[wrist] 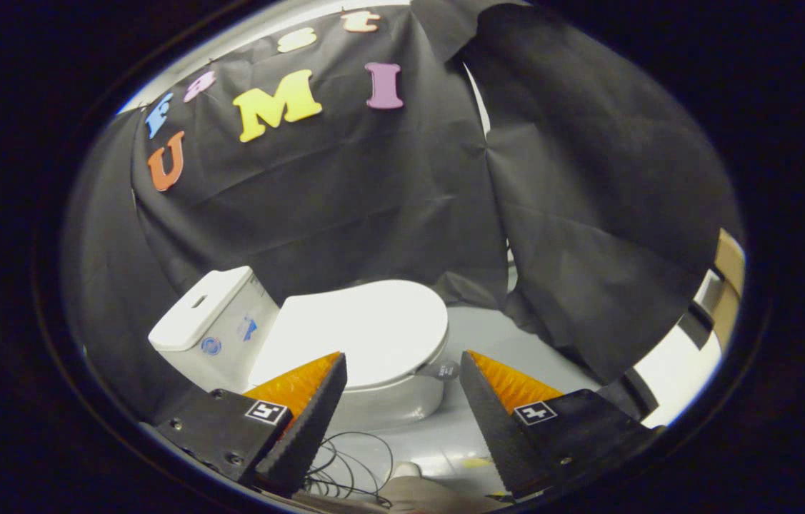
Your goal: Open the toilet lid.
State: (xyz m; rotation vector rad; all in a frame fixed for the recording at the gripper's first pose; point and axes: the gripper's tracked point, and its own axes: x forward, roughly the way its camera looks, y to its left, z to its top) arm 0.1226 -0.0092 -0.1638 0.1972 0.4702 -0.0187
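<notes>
Toilet lid (363, 328): one, white, down flat over the bowl, sitting just ahead of my jaws and slightly to their left. One toilet (381, 407) total, one tank (213, 321) behind the lid with a slot on its top and two small blue stickers on its side. One small grey tab (443, 370) sticks out at the seat's right edge, near the right finger's tip.

Floor (495, 335) is pale grey and glossy. Black cloth (345, 193) hangs as the wall behind the toilet, with a second panel draped on the right. Thin black cables (352, 464) loop on the floor below the bowl, between my fingers.

Gripper (402, 371) held low, aimed up across the bowl's front. Jaws released, spread wide, nothing between them, not touching the lid. Left finger tip overlaps the lid's front edge in view; contact I can't tell.
</notes>
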